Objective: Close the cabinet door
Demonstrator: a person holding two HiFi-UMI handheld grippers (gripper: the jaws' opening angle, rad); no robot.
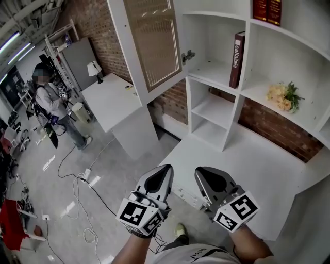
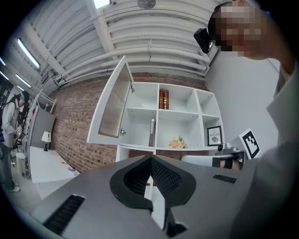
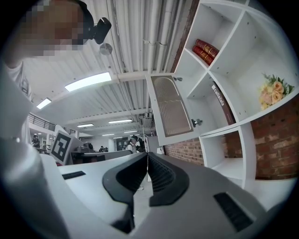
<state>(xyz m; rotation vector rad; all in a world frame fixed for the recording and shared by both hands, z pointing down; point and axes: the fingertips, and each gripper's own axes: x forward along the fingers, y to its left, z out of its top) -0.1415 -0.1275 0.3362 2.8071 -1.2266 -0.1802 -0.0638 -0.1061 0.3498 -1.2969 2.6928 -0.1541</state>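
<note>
The white cabinet door (image 1: 154,46) with a mesh panel stands swung open at the left of the white shelf unit (image 1: 242,98), its small metal knob (image 1: 188,55) facing the shelves. Both grippers are held low and well short of it, side by side. My left gripper (image 1: 164,170) is shut and holds nothing; my right gripper (image 1: 202,172) is shut and holds nothing. In the left gripper view the door (image 2: 114,100) hangs up and left of my closed tips (image 2: 151,158). In the right gripper view the door (image 3: 170,109) and knob (image 3: 196,123) lie above the tips (image 3: 147,155).
A dark red book (image 1: 236,59), two red books (image 1: 267,10) and a bunch of flowers (image 1: 282,97) sit in the shelves. A white desk (image 1: 116,103) stands left of the door. A person (image 1: 51,103) stands far left, and cables (image 1: 82,196) trail across the floor.
</note>
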